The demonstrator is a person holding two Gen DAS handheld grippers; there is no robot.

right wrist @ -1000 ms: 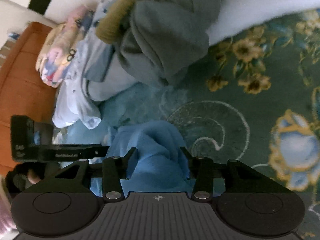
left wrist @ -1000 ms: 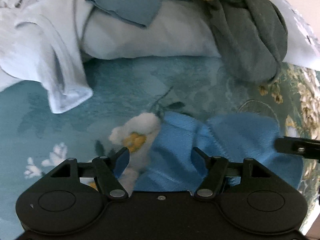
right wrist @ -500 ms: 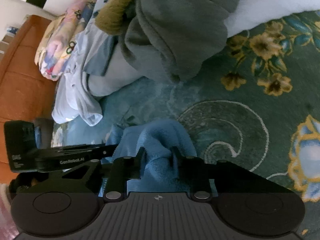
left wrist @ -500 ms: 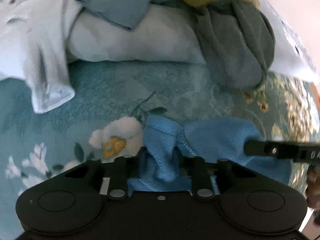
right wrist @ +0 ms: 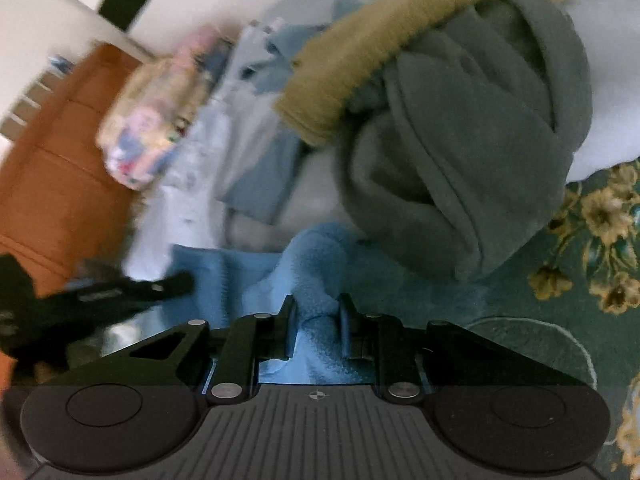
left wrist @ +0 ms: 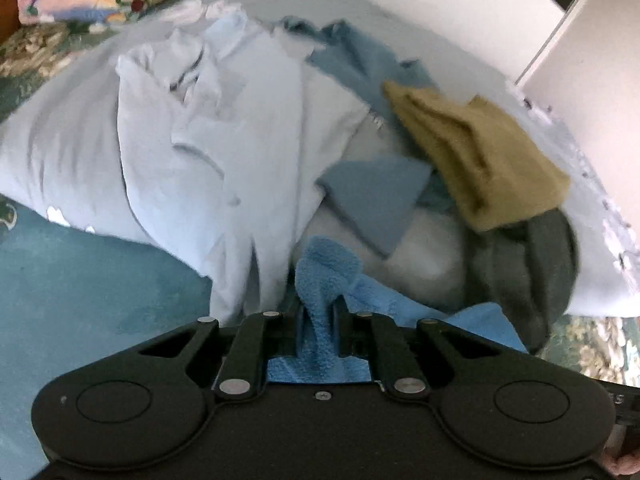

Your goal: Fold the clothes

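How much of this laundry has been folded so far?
No folded garment is visible. In hand: both the left gripper and right gripper pinch the bright blue cloth. Left: the pale blue shirt, mustard cloth and grey-green garment lie heaped.

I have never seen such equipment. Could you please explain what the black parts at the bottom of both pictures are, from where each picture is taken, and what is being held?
No robot is here: a person holds one hand tool in each hand. Each tool has two black fingers and a wide-angle camera looking forward along them.

One picture comes from the left gripper, the other from the right gripper. Both are shut on the same bright blue fluffy cloth, each pinching a bunched part of it.

Behind it, on the teal flowered bedcover, lies a pile of unfolded clothes: a pale blue shirt, a mustard-yellow knitted garment and a grey-green fleece garment. In the right picture, the dark blurred shape at the left is the other tool.
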